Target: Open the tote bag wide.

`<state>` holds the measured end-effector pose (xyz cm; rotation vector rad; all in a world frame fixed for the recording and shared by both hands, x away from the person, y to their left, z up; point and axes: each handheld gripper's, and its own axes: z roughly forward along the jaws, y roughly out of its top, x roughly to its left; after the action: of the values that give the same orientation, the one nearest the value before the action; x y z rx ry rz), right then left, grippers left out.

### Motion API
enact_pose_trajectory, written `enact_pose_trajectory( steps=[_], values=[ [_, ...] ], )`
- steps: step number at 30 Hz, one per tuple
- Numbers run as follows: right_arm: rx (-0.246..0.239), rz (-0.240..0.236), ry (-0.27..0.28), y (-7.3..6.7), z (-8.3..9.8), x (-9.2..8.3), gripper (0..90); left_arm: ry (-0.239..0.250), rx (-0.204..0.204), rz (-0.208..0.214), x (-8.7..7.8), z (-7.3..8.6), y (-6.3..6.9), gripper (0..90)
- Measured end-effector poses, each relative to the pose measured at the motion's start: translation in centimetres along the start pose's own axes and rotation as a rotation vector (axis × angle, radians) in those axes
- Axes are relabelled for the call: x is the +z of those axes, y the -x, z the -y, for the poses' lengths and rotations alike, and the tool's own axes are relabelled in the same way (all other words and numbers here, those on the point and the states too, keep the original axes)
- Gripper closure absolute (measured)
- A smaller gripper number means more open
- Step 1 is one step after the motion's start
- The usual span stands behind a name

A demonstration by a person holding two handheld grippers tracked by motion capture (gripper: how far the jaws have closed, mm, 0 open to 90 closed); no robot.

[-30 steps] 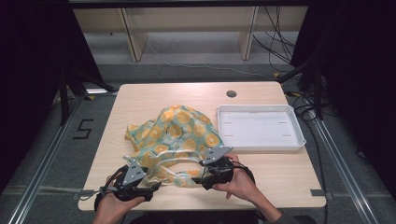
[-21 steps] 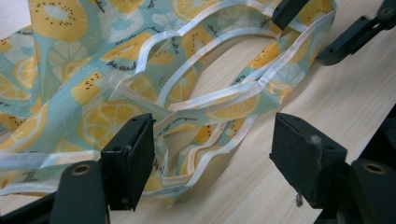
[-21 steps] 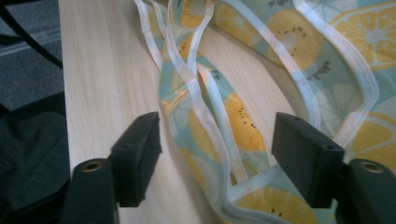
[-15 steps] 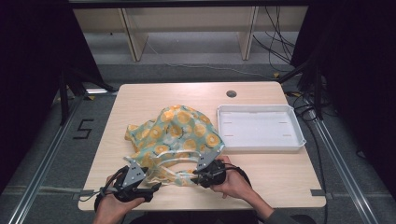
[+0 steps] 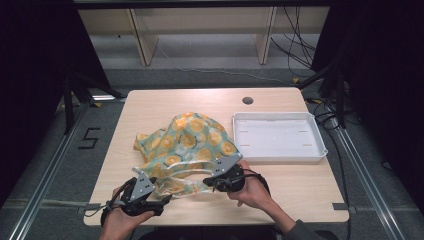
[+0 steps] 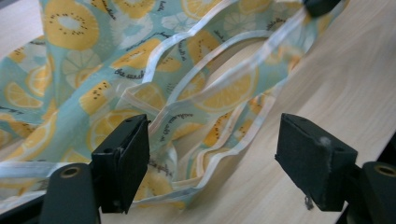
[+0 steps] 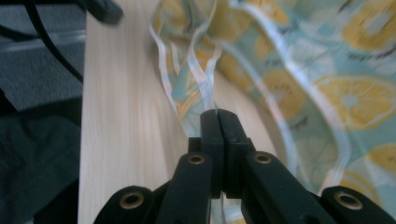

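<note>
A crumpled cloth bag point(image 5: 192, 142) printed with orange and kiwi slices on pale teal lies mid-table. My right gripper point(image 5: 209, 182) is shut on the bag's white-edged strap point(image 7: 205, 79) at its near edge; the strap runs out from the closed jaw tips point(image 7: 217, 113). My left gripper point(image 5: 164, 199) sits at the bag's near left corner. Its jaws have just been opening and stand wide point(image 6: 217, 158), with the bag's trimmed hem point(image 6: 210, 154) loose between them, close to the left pad point(image 6: 135, 158). The pads do not squeeze it.
An empty white tray point(image 5: 280, 116) stands at the right of the wooden table point(image 5: 150, 107), beside the bag. A dark round hole point(image 5: 247, 100) sits near the far edge. The table's near edge runs just under both hands.
My right gripper has shifted a little left onto the bag's near edge and closed on the strap. The left hand has stayed where it was.
</note>
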<state>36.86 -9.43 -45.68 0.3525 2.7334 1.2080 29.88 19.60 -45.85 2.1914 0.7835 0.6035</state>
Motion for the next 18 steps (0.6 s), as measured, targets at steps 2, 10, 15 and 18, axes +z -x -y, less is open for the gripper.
enact_pose_trajectory(
  steps=[2, 10, 15, 18],
  values=[
    [0.003, -0.003, 0.039, 0.2, -0.6, -0.7, 90.0, 0.006, 0.014, -0.009, 0.1, -0.1, 0.0, 23.7],
    [-0.007, 0.001, 0.14, 1.2, -3.4, -2.8, 90.0, -0.004, -0.002, -0.053, 1.1, -0.5, 1.1, 20.4],
    [-0.013, 0.0, 0.183, 1.6, -4.8, -3.7, 90.0, -0.042, 0.07, -0.11, 2.1, -0.7, 1.3, 20.5],
    [-0.002, -0.003, 0.219, 2.1, -5.7, -4.3, 90.0, -0.043, 0.084, -0.135, 2.9, -1.0, 0.7, 25.2]
  ],
)
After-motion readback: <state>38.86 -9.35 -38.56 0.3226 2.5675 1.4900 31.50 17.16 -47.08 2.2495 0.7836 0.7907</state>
